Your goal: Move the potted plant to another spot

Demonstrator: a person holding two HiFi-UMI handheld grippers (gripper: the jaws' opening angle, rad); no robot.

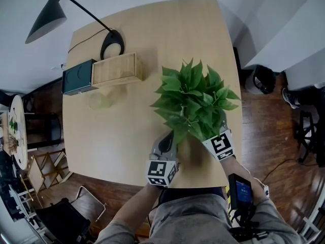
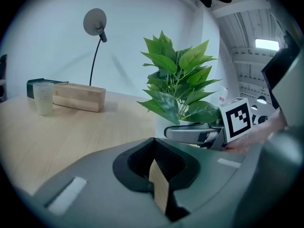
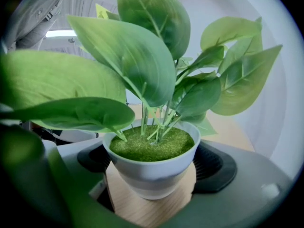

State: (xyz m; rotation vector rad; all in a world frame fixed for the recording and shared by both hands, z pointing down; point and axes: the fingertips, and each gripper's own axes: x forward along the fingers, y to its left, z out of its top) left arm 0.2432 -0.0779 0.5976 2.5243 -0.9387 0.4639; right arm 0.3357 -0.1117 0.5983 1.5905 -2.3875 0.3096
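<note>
Potted plant (image 1: 193,98) stands right of centre on the table (image 1: 117,131), its white pot clamped in the jaws of the right gripper (image 3: 154,163). The left gripper (image 1: 164,145), jaws together and empty, sits at its lower left.

setting: likely a home room, study or living area | cues: wooden table (image 1: 127,141), black desk lamp (image 1: 48,17), potted plant (image 1: 193,98), drinking glass (image 2: 43,98), wooden box (image 1: 116,69) | floor: dark hardwood boards (image 1: 264,136)
</note>
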